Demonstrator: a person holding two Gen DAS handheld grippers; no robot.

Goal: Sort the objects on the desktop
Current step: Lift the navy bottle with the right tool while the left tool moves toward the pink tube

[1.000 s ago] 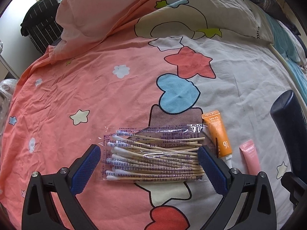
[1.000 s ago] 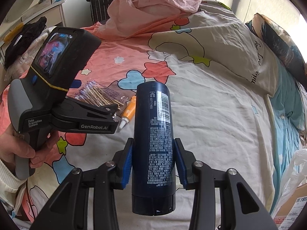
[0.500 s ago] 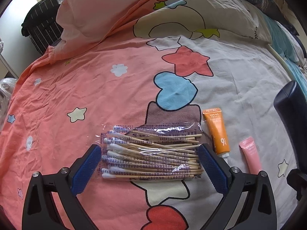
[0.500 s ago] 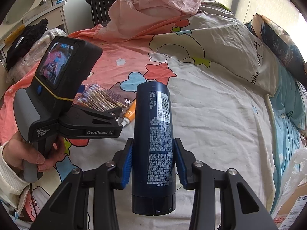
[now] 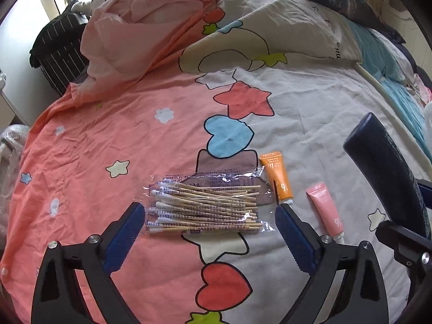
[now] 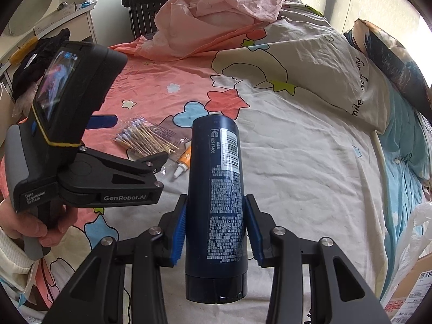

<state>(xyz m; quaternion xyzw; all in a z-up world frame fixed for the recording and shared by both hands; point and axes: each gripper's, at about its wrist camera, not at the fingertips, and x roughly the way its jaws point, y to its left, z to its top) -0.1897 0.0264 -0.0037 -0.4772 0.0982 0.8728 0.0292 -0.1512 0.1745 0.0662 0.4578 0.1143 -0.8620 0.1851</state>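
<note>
A clear bag of cotton swabs (image 5: 205,208) lies on the bedspread, also in the right wrist view (image 6: 147,137). My left gripper (image 5: 209,232) is open, its jaws either side of the bag's near edge, just above it. An orange tube (image 5: 278,178) and a pink tube (image 5: 325,210) lie right of the bag. The orange tube also shows in the right wrist view (image 6: 185,159). My right gripper (image 6: 216,229) is shut on a dark blue bottle (image 6: 216,202), held above the bed. The bottle shows at the right of the left wrist view (image 5: 388,175).
A patterned bedspread (image 5: 135,140) covers the bed. A crumpled pink sheet (image 5: 145,24) and a pillow (image 6: 394,54) lie at the far end. A black striped suitcase (image 6: 151,2) stands beyond the bed. A cardboard box (image 6: 415,291) and plastic bag (image 6: 413,240) sit at lower right.
My left gripper has drawn back slightly from the swab bag and tilted up, so more of the far bed shows. The right gripper still holds the bottle.
</note>
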